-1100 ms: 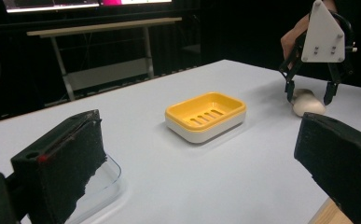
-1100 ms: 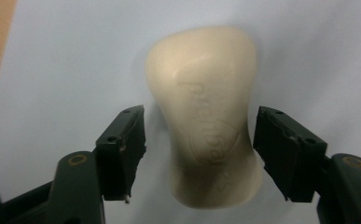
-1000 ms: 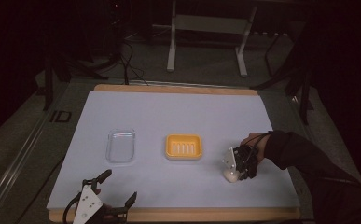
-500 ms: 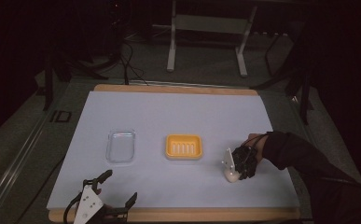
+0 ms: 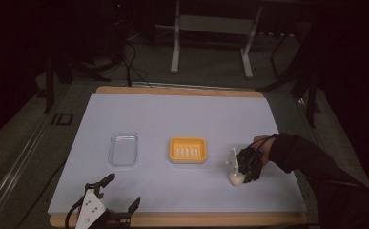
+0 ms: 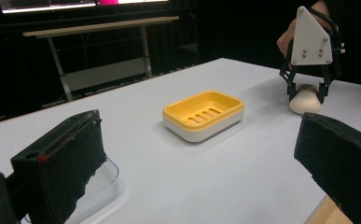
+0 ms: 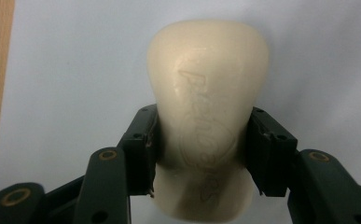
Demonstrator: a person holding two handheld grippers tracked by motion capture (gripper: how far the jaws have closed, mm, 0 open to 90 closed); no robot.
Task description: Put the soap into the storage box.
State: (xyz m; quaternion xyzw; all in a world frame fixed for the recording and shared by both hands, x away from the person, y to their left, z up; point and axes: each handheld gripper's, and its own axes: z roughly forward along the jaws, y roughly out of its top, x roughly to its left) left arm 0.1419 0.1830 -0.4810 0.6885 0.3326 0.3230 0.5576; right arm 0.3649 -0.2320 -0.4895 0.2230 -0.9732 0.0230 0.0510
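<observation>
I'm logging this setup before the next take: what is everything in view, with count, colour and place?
soap bar: one, cream, on the table right of the soap dish, clamped between the right gripper's jaws.
soap dish: one, yellow tray on a white base, middle of the table.
clear lid: one, see-through, left of the soap dish.
table: one, white top with a wooden edge.
metal stand: one, grey, on the floor beyond the table.
cables: several, black, on the floor past the far left corner.
left gripper: one, black, at the table's near left edge, jaws open.
right gripper: one, black, shut on the soap bar.
sleeve: one, dark, from the right.
</observation>
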